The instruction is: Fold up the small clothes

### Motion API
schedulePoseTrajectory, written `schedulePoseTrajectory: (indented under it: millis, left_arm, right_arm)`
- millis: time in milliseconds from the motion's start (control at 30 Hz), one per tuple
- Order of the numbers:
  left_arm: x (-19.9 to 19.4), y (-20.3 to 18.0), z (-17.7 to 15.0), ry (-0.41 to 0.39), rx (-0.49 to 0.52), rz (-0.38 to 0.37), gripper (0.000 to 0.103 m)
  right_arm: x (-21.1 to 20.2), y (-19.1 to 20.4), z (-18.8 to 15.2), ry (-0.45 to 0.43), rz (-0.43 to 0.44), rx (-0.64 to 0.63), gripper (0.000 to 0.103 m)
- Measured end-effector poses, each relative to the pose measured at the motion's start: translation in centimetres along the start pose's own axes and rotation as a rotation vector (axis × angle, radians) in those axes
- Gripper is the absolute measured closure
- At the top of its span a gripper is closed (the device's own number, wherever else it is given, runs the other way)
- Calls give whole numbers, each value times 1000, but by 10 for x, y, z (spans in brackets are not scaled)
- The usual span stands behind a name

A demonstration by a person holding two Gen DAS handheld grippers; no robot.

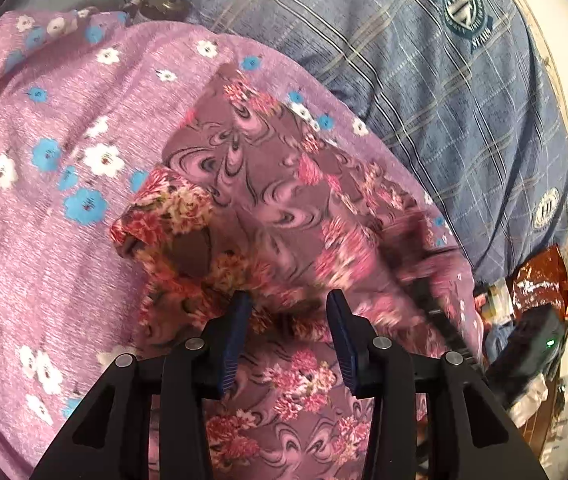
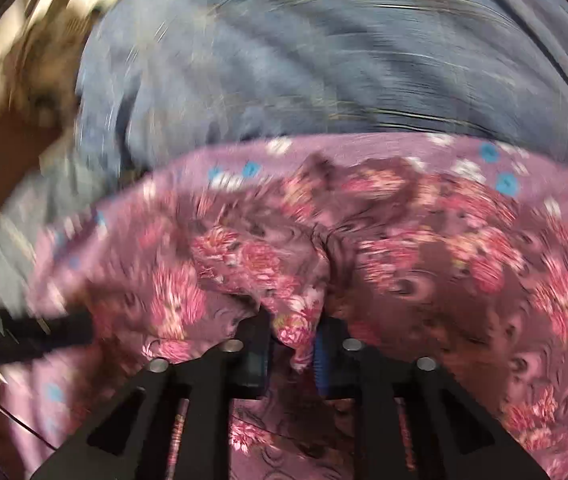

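The small flowery garment [image 1: 268, 184] lies bunched on a purple flowered sheet [image 1: 44, 240]. The right gripper [image 2: 293, 344] pinches a fold of it; the left gripper [image 1: 288, 312] hangs apart, holding nothing. One pinch only — pulling could drag it crooked.
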State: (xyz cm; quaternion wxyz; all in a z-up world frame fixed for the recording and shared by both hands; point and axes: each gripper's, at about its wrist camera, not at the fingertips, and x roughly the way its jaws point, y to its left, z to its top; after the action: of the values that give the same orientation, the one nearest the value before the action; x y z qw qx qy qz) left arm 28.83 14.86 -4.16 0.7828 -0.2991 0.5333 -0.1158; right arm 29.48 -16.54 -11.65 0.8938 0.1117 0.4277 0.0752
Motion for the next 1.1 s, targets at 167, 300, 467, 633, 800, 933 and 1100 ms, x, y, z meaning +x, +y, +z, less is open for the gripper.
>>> schedulePoseTrajectory:
  millis: [167,300,467,633,800,933,1100]
  left_arm:
    - [28,-6,-2,65,9,-8,58]
    - [52,-8,2,91,-5,11,58]
    - [57,-6,10,33,-39,-2,60]
    - [59,-8,9,11,-14,27,62]
    - [70,-12,10,36,-12,69,62]
    - [75,-21,9,24,29,116,64]
    - [59,-27,4,28,13,26,71]
  right_arm:
    - [-41,-96,-7,-57,26,317,82]
    - [-48,-148,-31,-60,105,501,68]
    - [-46,-156,-27,-94,97,500,60]
    - [-63,-164,1,-177,121,462,97]
    - [-76,-197,-1,-165,-6,489,97]
    - [-59,-215,-25,-87,-29,538,95]
    - [-85,-192,-19,-167,-41,437,95]
